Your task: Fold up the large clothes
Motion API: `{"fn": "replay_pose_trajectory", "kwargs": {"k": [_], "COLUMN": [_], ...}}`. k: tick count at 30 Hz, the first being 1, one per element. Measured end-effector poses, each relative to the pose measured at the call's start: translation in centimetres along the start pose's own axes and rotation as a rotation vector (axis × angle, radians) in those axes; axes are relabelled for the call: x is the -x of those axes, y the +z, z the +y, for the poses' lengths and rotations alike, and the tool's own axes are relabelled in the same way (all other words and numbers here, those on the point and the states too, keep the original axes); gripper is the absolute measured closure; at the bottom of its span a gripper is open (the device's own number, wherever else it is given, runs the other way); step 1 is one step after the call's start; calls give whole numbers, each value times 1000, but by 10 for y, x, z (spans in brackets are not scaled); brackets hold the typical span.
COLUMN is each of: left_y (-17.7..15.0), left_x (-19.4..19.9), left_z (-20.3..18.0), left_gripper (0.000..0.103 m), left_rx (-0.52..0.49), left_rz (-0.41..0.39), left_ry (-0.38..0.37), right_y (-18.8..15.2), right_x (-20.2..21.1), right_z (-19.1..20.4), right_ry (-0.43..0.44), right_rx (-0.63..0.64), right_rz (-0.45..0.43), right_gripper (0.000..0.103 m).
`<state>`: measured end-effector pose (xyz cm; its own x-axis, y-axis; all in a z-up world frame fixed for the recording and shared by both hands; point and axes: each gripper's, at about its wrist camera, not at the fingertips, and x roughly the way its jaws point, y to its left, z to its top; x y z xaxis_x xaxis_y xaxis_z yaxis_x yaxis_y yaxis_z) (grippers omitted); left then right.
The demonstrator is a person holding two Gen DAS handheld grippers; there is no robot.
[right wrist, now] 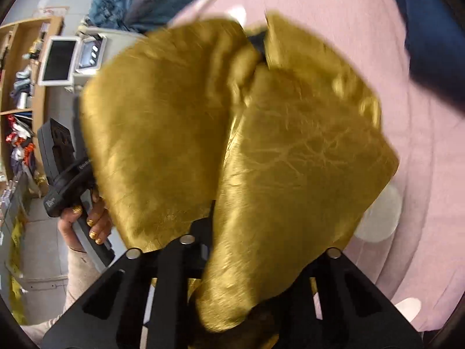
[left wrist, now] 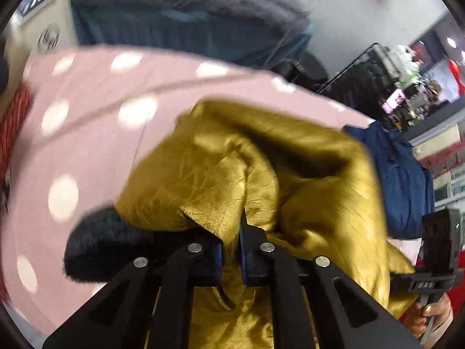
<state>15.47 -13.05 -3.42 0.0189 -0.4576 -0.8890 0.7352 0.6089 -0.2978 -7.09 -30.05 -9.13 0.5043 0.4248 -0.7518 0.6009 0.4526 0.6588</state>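
Over the pink sheet (left wrist: pixel 87 145), left gripper (left wrist: pixel 231 250) clamps the gold garment (left wrist: pixel 232 168), lifting an edge to fold; right gripper (right wrist: pixel 209 232) fingers buried, grip unclear.

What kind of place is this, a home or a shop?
Probably a small shop or workroom, not certain: wooden shelves hold goods, a monitor stands nearby, and clothes pile lies behind the pink polka-dot sheet.
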Motion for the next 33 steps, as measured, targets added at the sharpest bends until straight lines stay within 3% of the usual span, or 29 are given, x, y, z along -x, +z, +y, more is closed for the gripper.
{"fn": "replay_pose_trajectory", "kwargs": {"k": [4, 6, 9, 13, 17, 19, 22, 23, 24, 25, 26, 27, 30, 31, 33], "left_y": [59, 94, 118, 110, 82, 66, 43, 30, 18, 5, -12, -32, -88, -107, -125], "left_x": [61, 112, 186, 277, 300, 285, 242, 215, 194, 173, 149, 129, 111, 108, 109], "left_z": [-60, -96, -132, -154, -119, -83, -32, -4, 19, 42, 68, 93, 146, 155, 147], "left_gripper": [96, 96, 96, 96, 95, 94, 86, 82, 79, 70, 66, 66, 65, 62, 48], "left_rx": [-137, -199, -282, -371, -355, -300, -182, -131, -83, -25, 39, 105, 275, 333, 352], "left_rz": [-167, -290, -452, -685, -751, -712, -578, -509, -457, -406, -345, -280, -178, -157, -153], "left_ry": [-63, -133, -216, -240, -196, -131, -59, -11, 37, 81, 147, 202, 200, 188, 181], "right_y": [27, 35, 28, -7, -45, -58, -67, -68, -72, -74, -74, -82, -96, -100, -104], "right_x": [97, 151, 238, 314, 338, 318, 255, 224, 199, 166, 127, 100, 21, 5, 5], "right_z": [37, 67, 125, 192, 227, 235, 221, 214, 209, 203, 198, 189, 160, 151, 147], "right_ry": [42, 55, 54, 122, 207, 241, 209, 197, 190, 163, 108, 76, -61, -116, -126], "right_rx": [121, 217, 415, 595, 758, 805, 789, 760, 738, 720, 697, 682, 630, 601, 581], "right_rz": [-186, -282, -454, -611, -619, -533, -371, -301, -220, -151, -77, -17, 151, 191, 203], "right_gripper": [92, 92, 92, 92, 92, 91, 81, 69, 49, 41, 36, 36, 36, 36, 36]}}
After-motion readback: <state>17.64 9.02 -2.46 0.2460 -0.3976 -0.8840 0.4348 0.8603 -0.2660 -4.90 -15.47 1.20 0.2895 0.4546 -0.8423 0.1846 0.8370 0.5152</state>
